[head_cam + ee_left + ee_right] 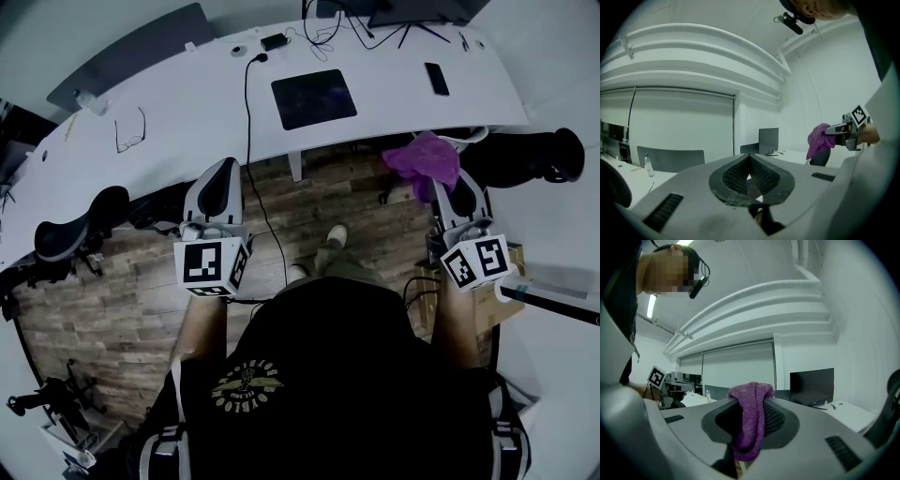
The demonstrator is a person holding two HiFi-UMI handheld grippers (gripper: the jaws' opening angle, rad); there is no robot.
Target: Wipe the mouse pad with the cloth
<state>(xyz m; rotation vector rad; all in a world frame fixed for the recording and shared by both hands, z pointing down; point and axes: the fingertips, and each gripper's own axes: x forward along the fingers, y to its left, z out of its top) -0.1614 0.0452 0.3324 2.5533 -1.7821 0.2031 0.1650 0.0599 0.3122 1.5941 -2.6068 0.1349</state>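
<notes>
The black mouse pad point(314, 97) lies flat on the white desk point(187, 112), near its middle. My right gripper point(457, 183) is shut on a purple cloth point(424, 161) and held in the air short of the desk's front edge, right of the pad. In the right gripper view the purple cloth point(751, 420) hangs pinched between the jaws. My left gripper point(221, 181) is held up on the left, jaws closed with nothing between them. From the left gripper view the right gripper point(847, 132) and its cloth point(818, 139) show at the right.
On the desk lie glasses point(130, 130), a black phone point(436, 79), a charger with its cable point(271, 43) and a monitor base point(412, 17). Black office chairs point(70, 234) stand left and right point(525, 156) below the desk. A cardboard box point(487, 309) sits on the wooden floor.
</notes>
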